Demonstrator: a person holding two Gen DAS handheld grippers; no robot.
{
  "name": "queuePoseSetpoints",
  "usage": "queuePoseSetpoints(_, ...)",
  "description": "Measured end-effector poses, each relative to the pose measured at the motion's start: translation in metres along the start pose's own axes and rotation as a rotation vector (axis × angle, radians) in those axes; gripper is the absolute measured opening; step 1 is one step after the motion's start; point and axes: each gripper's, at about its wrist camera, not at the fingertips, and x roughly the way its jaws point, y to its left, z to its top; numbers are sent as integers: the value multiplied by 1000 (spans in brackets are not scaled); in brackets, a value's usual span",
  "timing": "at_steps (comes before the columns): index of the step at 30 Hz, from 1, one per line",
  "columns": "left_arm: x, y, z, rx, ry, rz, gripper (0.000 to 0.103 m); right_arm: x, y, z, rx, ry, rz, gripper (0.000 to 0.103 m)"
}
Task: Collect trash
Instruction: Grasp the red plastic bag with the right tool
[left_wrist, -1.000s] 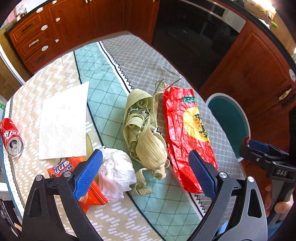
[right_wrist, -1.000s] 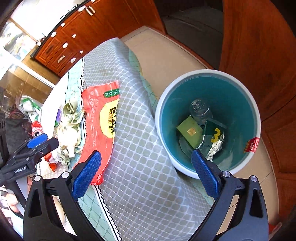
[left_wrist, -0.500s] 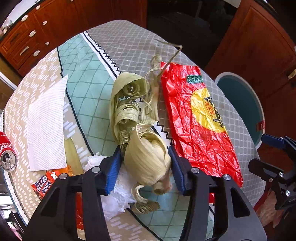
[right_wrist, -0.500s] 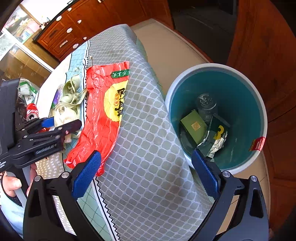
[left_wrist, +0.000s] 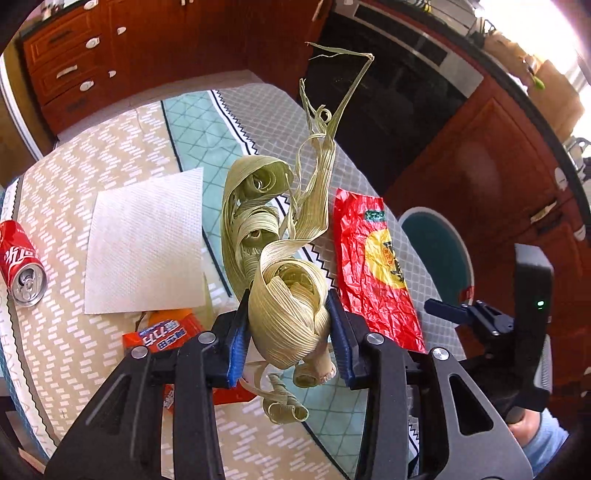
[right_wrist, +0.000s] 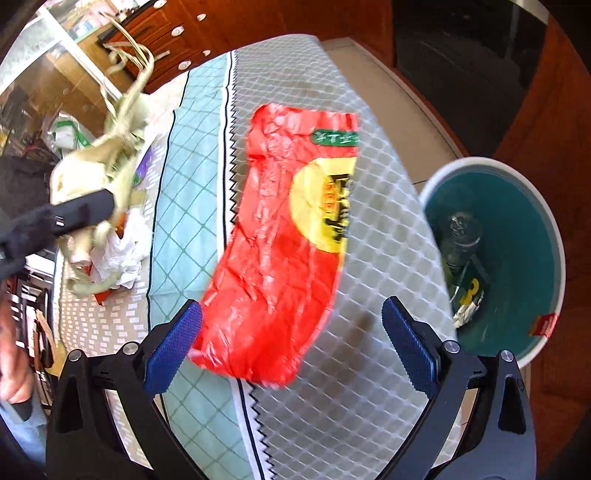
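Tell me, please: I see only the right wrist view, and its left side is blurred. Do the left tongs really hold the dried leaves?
Observer: Yes. The left tongs are shut on the dried leaves, with both blue pads pressing the bundle.
Operator: Which trash lies outside my view?
Observer: A red can lies on its side, its opening toward the camera.
Operator: Anything more?
Observer: A flat white paper towel lies beside the can.

A pale straw-green ribbed bundle of curled leaf strips (left_wrist: 284, 295) is seen beside a crinkled red plastic wrapper (right_wrist: 284, 236) marked with a yellow disc. The cloth-covered tabletop (right_wrist: 195, 192) is patterned in mint diamonds, grey lattice and beige dashes. A teal, white-rimmed bin (right_wrist: 517, 266) is shown.
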Motion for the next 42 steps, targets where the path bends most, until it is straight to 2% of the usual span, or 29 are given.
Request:
queuePoseSetpoints(3,-7,10,-4,-43,5,-48,40,15,17,2,-43,26,-41,95)
queuePoseSetpoints(7,-17,20,-8,-68,-9,-58,40,20,33,-1,-109,-18,-97,95)
queuePoseSetpoints(9,-23,23,-8,-79,-13,-81,40,21,36,-4,-125,-30,-111,89)
queuePoseSetpoints(11,-30,23,-7,-80,-27,-83,40,17,39,-7,-141,-52,-145,62)
queuePoseSetpoints(12,-33,23,-7,-82,-33,-85,40,14,38,-10,-137,-62,-143,56)
queuePoseSetpoints(13,-36,22,-6,-86,-37,-91,40,11,35,-10,-120,-64,-121,41)
queuePoseSetpoints(16,-46,16,-5,-85,-57,-105,40,0,25,-11,-71,-69,-70,23)
queuePoseSetpoints(17,-50,13,-5,-78,-66,-106,40,-4,23,-11,-63,-71,-57,21)
queuePoseSetpoints(22,-62,-7,-8,-40,-84,-102,40,-27,13,-18,-33,-95,-3,19)
queuePoseSetpoints(29,-59,-38,-13,15,-57,-99,40,-68,-17,-22,44,-158,65,19)
queuePoseSetpoints(42,-21,-142,-16,211,31,-117,40,-129,-96,-48,134,-258,52,20)
